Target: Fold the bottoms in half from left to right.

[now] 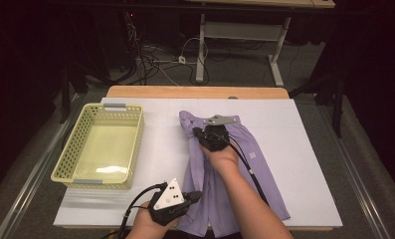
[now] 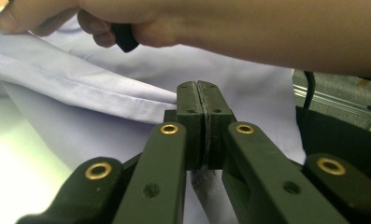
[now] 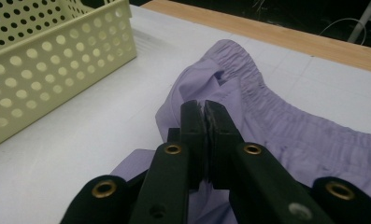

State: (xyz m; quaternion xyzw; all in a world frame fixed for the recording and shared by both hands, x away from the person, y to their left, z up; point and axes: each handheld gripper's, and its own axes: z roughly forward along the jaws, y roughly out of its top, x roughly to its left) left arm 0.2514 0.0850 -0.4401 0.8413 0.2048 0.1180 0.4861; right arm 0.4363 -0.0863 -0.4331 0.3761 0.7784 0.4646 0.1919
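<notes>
A pair of light purple shorts [image 1: 264, 149] lies on the white table top, waistband at the far end, with its left side folded over toward the middle. My left gripper [image 1: 197, 195] is at the near edge, shut on the hem of the shorts [image 2: 80, 88], and the cloth runs into its closed jaws [image 2: 199, 88]. Farther back, my right gripper [image 1: 197, 133] is at the left end of the waistband. Its jaws [image 3: 204, 108] are shut on a fold of the purple cloth [image 3: 286, 121] just below the elastic.
A pale yellow perforated basket [image 1: 68, 154] stands on the left of the table, its wall [image 3: 57, 60] close to the right gripper's left. The right forearm [image 1: 254, 204] lies over the shorts. Table legs and cables sit on the floor beyond the wooden far edge [image 1: 195, 92].
</notes>
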